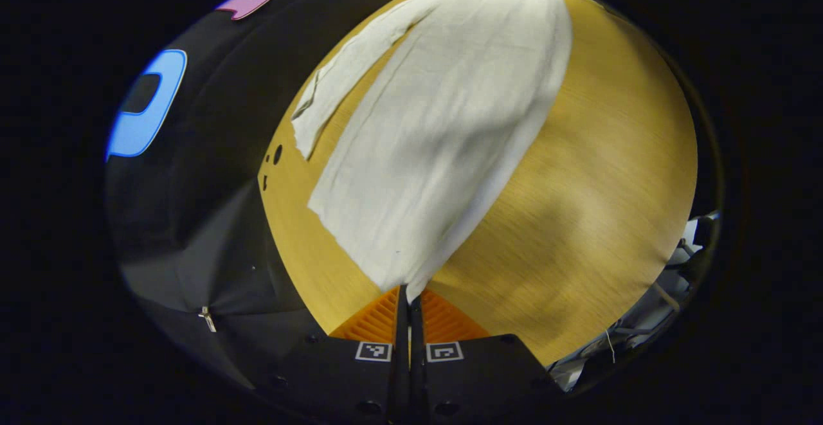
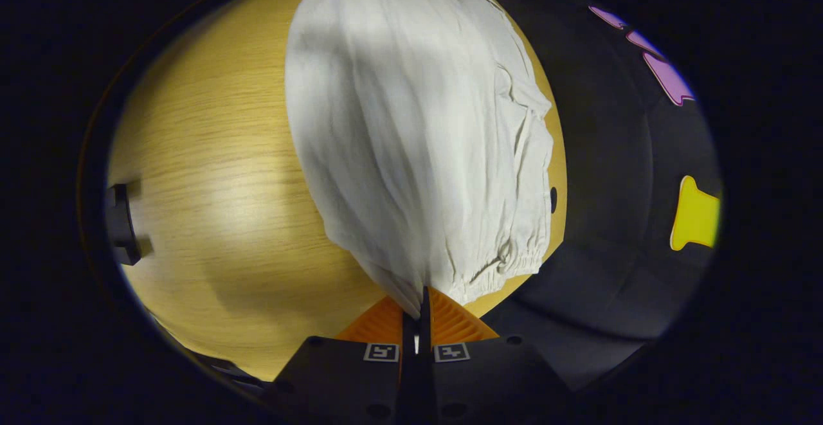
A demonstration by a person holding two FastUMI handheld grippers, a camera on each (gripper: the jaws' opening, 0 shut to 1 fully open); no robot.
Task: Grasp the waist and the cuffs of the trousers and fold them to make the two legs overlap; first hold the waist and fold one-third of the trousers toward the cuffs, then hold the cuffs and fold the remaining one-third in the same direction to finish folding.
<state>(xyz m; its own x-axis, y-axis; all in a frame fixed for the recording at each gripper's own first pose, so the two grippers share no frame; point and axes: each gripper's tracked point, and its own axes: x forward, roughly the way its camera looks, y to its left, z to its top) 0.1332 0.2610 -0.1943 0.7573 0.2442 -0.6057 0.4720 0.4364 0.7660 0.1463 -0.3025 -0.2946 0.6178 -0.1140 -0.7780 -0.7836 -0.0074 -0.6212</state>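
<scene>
1. On the wooden table (image 1: 598,174): white trousers (image 1: 443,129), cuff pinched by left gripper (image 1: 409,296), elastic waist (image 2: 508,261) edge clamped by right gripper (image 2: 421,303).
2. Risk: uneven lift between the 2 grips, hence legs misaligned, or thin cloth slipping free.

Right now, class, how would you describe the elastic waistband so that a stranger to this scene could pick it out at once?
Start at the wooden table and find the pale trousers spread across it. In the right gripper view, follow the cloth toward the right gripper, which pinches it. Just beside lies the waistband: the one edge gathered into tight puckers, where the rest of the cloth hangs smooth.
</scene>
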